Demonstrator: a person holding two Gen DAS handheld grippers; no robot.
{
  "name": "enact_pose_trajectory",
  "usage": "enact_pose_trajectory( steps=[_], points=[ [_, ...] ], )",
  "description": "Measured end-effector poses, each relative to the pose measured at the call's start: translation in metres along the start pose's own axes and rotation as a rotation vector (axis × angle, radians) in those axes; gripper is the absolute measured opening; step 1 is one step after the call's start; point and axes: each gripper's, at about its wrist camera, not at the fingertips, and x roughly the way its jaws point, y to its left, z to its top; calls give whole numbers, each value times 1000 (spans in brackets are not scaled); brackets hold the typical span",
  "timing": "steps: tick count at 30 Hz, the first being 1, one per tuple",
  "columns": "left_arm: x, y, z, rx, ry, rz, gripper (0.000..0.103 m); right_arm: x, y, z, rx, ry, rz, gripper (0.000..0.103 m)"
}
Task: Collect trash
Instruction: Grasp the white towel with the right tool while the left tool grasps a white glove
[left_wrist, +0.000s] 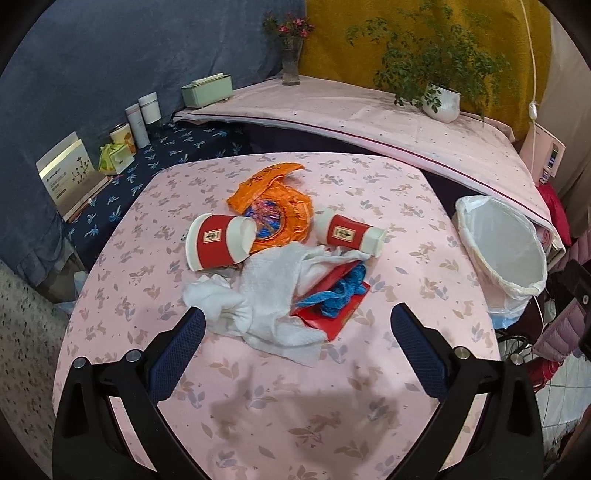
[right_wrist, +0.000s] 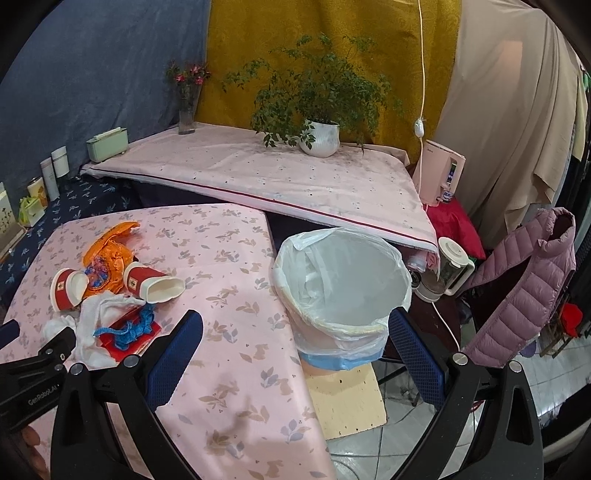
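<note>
A pile of trash lies on the pink leaf-print table: two red-and-white paper cups on their sides, an orange foil wrapper, crumpled white tissue, and a red packet with a blue glove on it. My left gripper is open just above the near edge of the tissue. My right gripper is open and empty, over the table's right edge beside the lined bin. The pile also shows in the right wrist view.
The white-lined bin stands on a stool off the table's right side. A second pink-covered table behind holds a potted plant and flower vase. Boxes and jars line the left shelf. A purple jacket hangs at right.
</note>
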Motion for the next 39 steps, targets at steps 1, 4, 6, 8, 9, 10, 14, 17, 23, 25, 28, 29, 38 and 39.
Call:
enact_pose_trajectory(
  steps=[1,4,6,8,9,10,14,17,23,25,28,29,38,39],
  points=[
    [5,9,0,-19,7,14,96,3,5,0,-6,5,6,96],
    [21,36,0,-76,39,54,96,11,20,0,-26,15,34,96],
    [30,50,0,-94,51,70,96,17,30,-1,-28,21,61,96],
    [41,64,0,-111,75,78,96,24,41,-1,-34,36,82,96],
    [46,68,1,-118,87,79,96,28,47,-2,-39,41,92,96],
    [51,74,1,-129,97,80,96,31,53,-2,-44,47,100,96],
    [68,90,1,-170,131,59,96,43,74,-1,-55,65,133,96],
    [79,97,1,-184,150,36,94,51,90,-2,-61,82,161,95],
    [97,103,0,-208,195,-37,65,68,118,-7,-77,129,211,88],
    [101,104,-1,-210,204,-56,60,71,126,-8,-85,137,218,87],
    [105,103,-3,-202,212,-83,41,76,137,-9,-94,153,236,82],
    [106,102,-3,-199,215,-93,36,76,141,-9,-97,155,245,82],
    [89,114,0,-194,177,-104,12,77,181,-7,-132,193,383,60],
    [86,117,1,-196,169,-98,11,78,188,-7,-142,198,398,59]
  ],
)
